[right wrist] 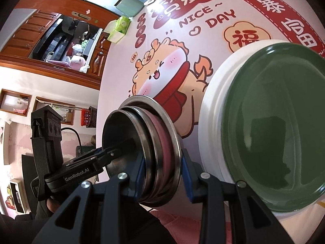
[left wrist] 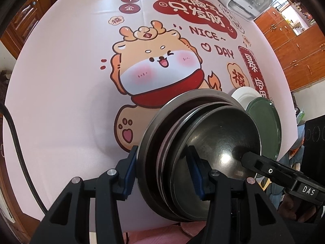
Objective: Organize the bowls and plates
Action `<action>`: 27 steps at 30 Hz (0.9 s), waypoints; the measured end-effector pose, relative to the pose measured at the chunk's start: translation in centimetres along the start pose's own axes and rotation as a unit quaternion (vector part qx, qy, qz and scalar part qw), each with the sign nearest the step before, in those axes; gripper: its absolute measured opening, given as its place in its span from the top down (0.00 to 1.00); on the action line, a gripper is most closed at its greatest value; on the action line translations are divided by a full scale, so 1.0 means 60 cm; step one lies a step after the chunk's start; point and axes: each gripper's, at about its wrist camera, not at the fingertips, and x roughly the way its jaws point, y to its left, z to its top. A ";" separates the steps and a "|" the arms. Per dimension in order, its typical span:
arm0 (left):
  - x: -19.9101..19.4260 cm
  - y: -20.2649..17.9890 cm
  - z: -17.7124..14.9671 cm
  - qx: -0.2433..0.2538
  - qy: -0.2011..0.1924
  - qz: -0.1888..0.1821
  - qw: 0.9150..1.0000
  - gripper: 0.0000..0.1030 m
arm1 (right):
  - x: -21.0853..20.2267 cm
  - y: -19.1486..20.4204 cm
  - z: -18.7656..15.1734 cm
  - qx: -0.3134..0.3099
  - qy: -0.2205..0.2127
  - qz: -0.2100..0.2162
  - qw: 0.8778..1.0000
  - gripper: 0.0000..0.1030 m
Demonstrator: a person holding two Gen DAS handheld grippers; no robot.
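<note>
Bowls (left wrist: 203,142) stacked, rims clamped between both jaws.

The left gripper (left wrist: 164,169) is gripping a nested stack of steel bowls (left wrist: 203,142) at six o'clock, its blue-padded fingers (left wrist: 131,168) pressing either side of the rims. The right gripper (left wrist: 251,158) is reaching in from four o'clock, one finger lying inside the top bowl. At three o'clock, a green plate (left wrist: 266,120) is sitting on a white plate (left wrist: 244,95) on the cartoon-printed tabletop (left wrist: 71,71).
</note>
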 end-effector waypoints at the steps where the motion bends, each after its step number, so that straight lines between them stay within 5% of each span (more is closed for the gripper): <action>1: -0.002 -0.003 0.000 0.001 -0.002 0.000 1.000 0.56 | -0.002 -0.001 0.000 -0.001 -0.002 0.001 1.000 0.68; 27: -0.020 -0.136 -0.005 0.023 -0.027 -0.010 0.999 0.56 | -0.109 -0.062 0.003 -0.006 -0.037 0.002 0.999 0.69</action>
